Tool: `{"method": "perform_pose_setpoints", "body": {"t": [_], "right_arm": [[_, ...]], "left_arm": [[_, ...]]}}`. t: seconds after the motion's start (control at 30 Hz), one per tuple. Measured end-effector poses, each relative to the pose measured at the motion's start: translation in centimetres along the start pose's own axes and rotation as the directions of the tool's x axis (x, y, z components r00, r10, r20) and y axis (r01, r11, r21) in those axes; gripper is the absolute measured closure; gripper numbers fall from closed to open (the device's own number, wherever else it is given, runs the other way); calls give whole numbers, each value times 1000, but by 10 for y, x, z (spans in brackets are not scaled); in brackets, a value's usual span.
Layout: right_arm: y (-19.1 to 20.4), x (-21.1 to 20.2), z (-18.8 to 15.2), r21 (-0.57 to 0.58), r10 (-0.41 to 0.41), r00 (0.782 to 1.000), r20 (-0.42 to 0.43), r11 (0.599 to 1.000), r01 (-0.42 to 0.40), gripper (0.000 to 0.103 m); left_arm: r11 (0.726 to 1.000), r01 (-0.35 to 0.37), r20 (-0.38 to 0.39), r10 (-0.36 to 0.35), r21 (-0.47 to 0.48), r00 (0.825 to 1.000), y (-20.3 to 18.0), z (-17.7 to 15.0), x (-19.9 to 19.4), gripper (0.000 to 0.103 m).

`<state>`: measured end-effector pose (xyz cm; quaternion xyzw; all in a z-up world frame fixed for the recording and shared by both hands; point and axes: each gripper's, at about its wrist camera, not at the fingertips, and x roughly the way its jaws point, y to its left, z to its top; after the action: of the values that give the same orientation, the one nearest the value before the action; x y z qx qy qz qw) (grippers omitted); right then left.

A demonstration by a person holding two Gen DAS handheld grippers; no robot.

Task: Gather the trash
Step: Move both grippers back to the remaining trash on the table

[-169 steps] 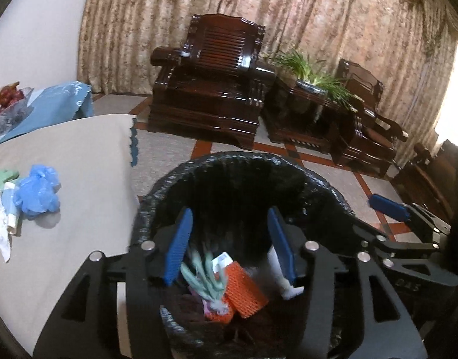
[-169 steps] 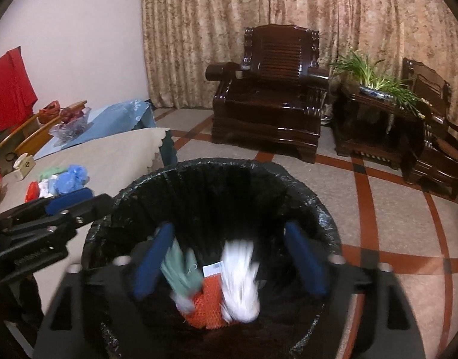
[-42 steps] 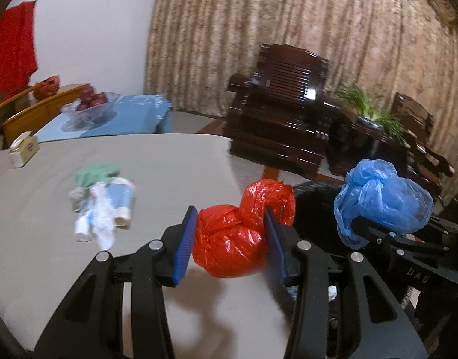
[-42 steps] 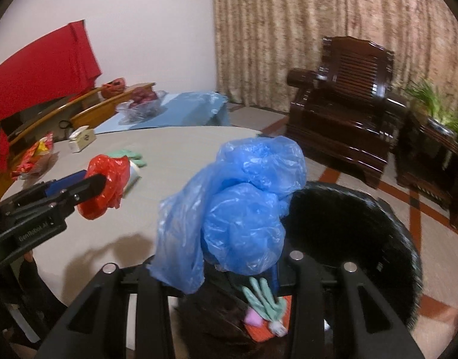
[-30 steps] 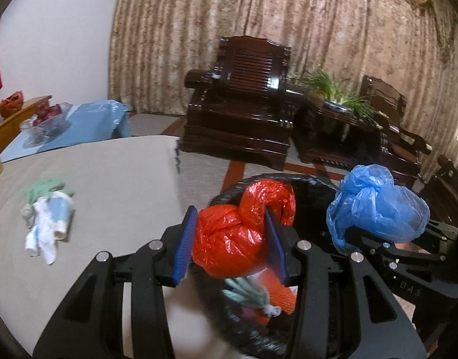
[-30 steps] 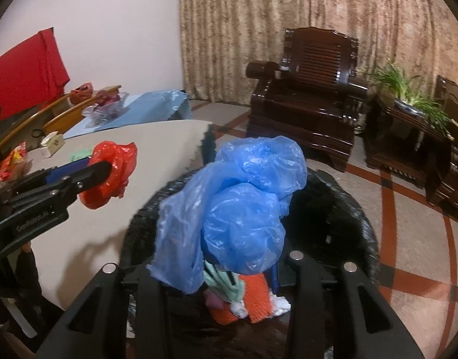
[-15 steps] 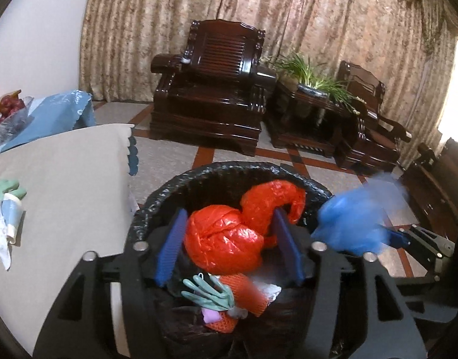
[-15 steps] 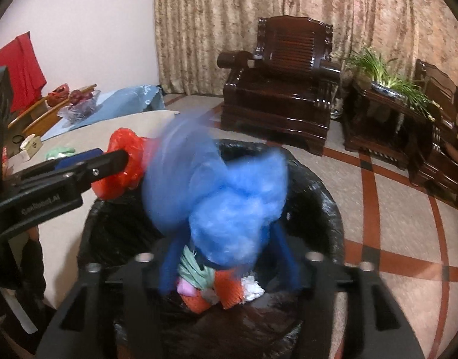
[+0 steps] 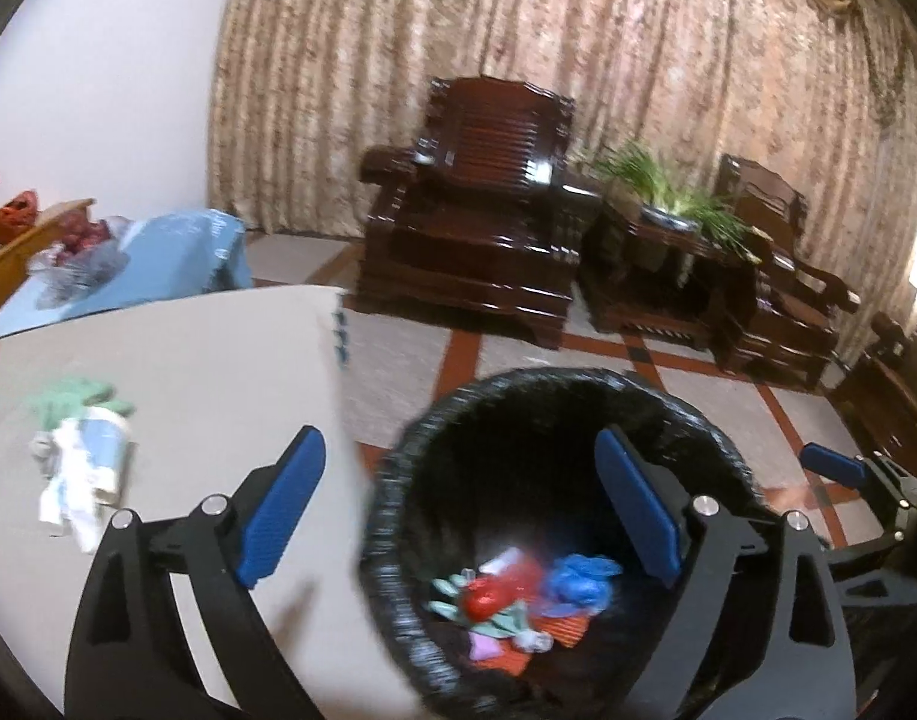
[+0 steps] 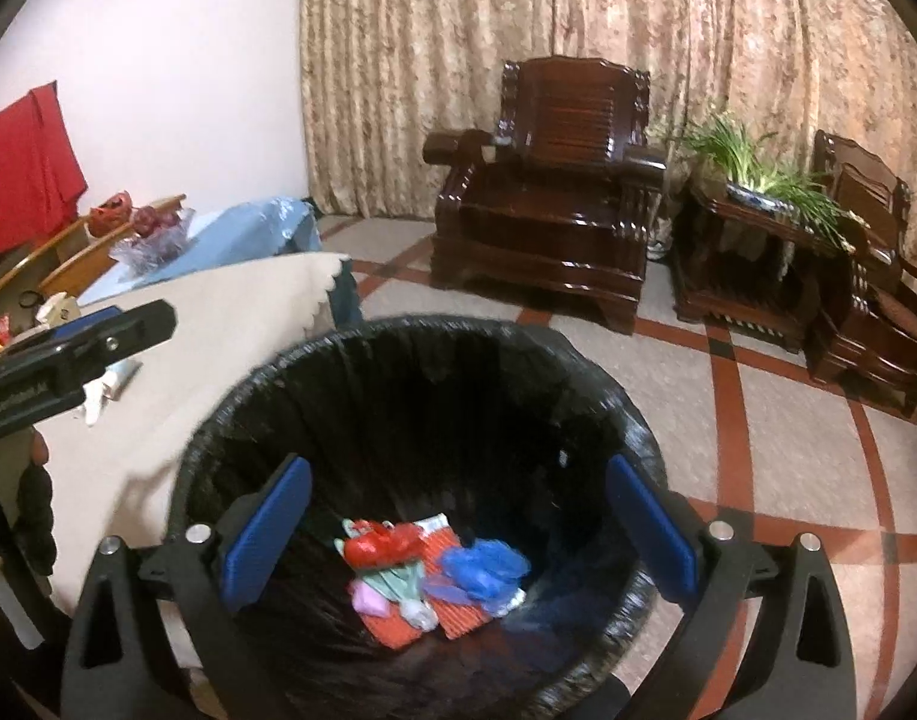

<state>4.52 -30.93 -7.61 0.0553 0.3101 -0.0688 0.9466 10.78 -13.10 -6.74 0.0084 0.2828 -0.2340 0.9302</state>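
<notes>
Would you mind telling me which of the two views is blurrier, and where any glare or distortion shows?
Left wrist view: motion-smeared, worst on the bin rim and table edge; window glare at far right. Right wrist view: sharper, though the blue bag in the bin is soft. Both: fisheye bends the curtains, corners dark.

Dark wooden armchair [image 10: 548, 192], potted green plant [image 10: 758, 168], patterned curtain [image 10: 578, 30], blue-covered side table [image 9: 158, 252].

Both grippers [image 9: 458, 510] [image 10: 458, 531] opening, empty
</notes>
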Motion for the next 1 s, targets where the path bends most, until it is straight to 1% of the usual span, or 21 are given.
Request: {"method": "perform_pose_setpoints", "body": {"t": [0.17, 0.37, 0.5, 0.6, 0.77, 1.0], "right_arm": [[31, 4, 12, -26, 64, 998, 24, 998, -63, 6], [79, 14, 25, -91, 151, 988, 33, 985, -148, 6], [112, 27, 34, -135, 208, 978, 30, 970, -202, 6], [135, 37, 38, -159, 242, 970, 27, 959, -235, 6], [163, 52, 43, -186, 281, 960, 14, 944, -273, 6], [205, 77, 49, -209, 319, 948, 1, 927, -312, 6]], "left_arm": [[996, -86, 27, 87, -29, 996, 36, 3, -24, 14], [978, -195, 38, 198, -73, 979, 80, 0, -48, 14], [959, -261, 32, 266, -115, 963, 114, -4, -60, 14], [940, -310, 26, 316, -140, 948, 139, -6, -68, 14], [907, -382, 7, 390, -177, 921, 180, -9, -77, 14], [871, -442, -50, 442, -214, 896, 223, -23, -72, 23]]}}
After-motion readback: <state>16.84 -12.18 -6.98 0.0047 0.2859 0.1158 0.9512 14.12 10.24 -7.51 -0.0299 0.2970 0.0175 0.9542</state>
